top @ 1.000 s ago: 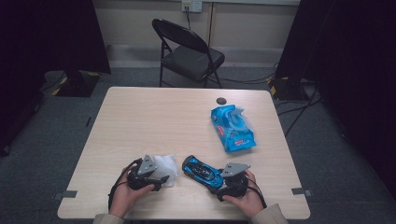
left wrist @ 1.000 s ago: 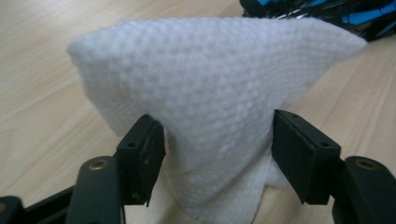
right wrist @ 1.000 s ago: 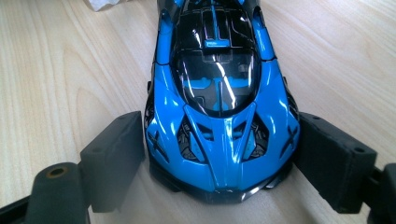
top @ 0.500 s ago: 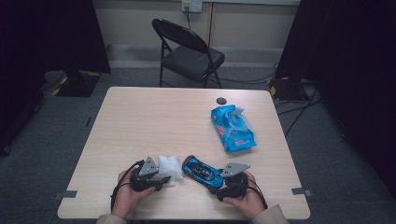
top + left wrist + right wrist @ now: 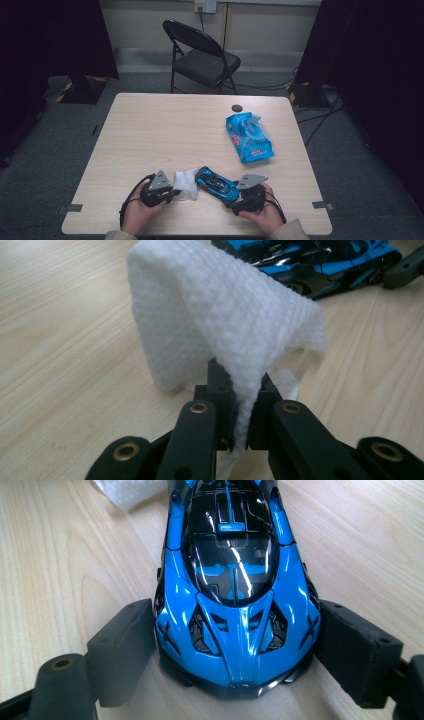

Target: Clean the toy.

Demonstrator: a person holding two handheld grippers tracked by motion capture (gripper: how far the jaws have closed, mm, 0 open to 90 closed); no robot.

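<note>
While the wipe nears the car, largest first:
Table: pale wooden tabletop [image 5: 165, 130] carrying everything.
Wipes pack: blue plastic packet [image 5: 248, 136], well apart from the work.
Car: glossy blue toy sports car [image 5: 235, 590], near edge, between the right gripper [image 5: 235, 196] jaws, clamped at its flanks.
Wipe: white textured cloth [image 5: 220, 315], pinched by the left gripper [image 5: 172, 192], just beside the car.
Risk: hard rubbing likely twists the car loose; the thin pinch may slip.

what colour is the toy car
Bright blue with glossy black roof and trim; the car shows best in the right gripper view, between the right claw's jaws.
</note>
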